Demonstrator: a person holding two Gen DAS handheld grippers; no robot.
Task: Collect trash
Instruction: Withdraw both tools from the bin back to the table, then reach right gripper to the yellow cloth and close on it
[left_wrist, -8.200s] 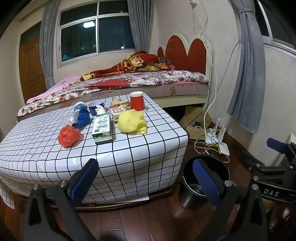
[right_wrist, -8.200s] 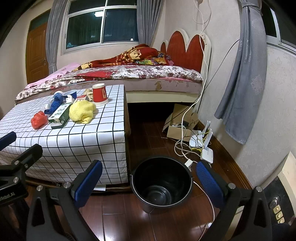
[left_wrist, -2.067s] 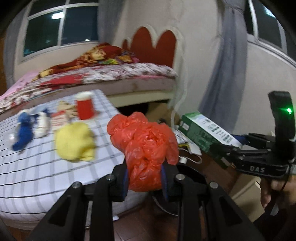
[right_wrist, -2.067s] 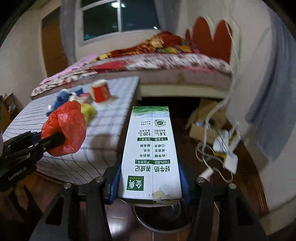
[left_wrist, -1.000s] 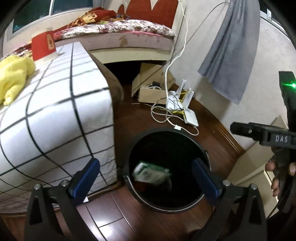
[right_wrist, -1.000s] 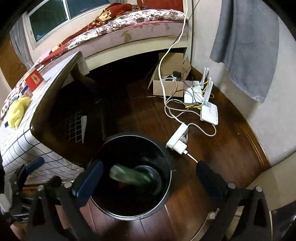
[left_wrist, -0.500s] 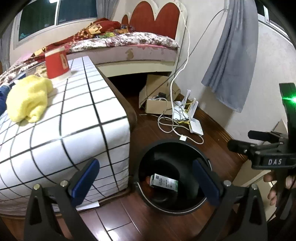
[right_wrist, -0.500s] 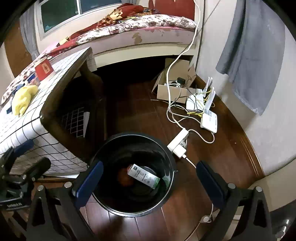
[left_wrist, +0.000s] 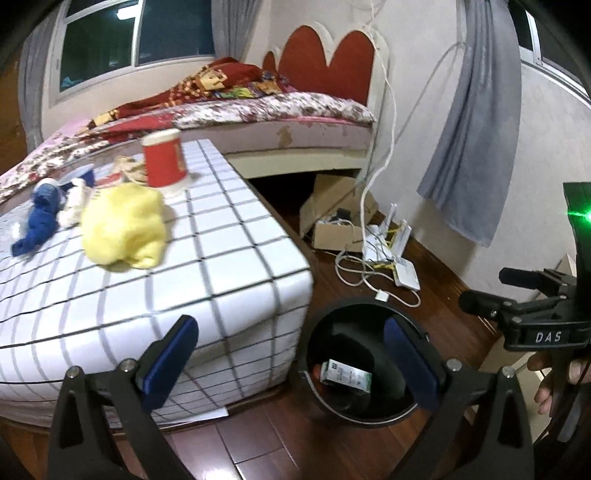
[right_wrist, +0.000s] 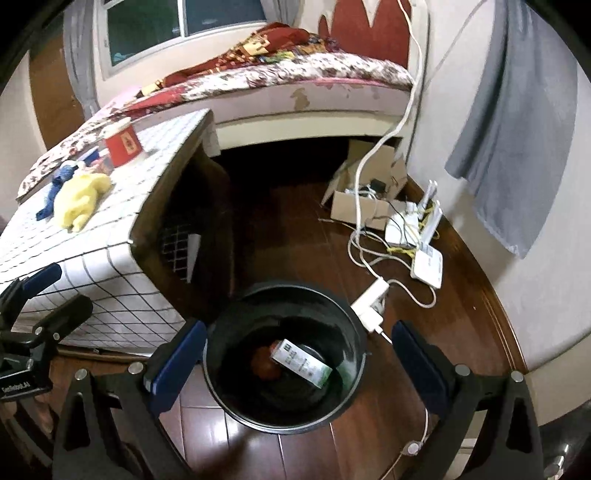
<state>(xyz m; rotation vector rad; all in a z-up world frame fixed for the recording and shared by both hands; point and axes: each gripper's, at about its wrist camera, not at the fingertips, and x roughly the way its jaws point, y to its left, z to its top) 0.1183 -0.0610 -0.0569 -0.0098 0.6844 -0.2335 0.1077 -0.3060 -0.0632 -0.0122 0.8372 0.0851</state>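
A black bin stands on the wooden floor beside the checked table. Inside it lie the green-and-white milk carton and the red plastic bag; the left wrist view shows the carton too. My right gripper hovers above the bin, open and empty. My left gripper is open and empty, low by the table's corner, left of the bin. On the table remain a yellow crumpled wad, a red paper cup and a blue rag.
A bed stands behind the table. A cardboard box, white cables and routers lie on the floor to the right. A grey curtain hangs by the wall. A hand holds the right gripper.
Both grippers have lifted and tilted back up from the bin; the left view now takes in more of the table. The carton and red bag lie still in the bin.
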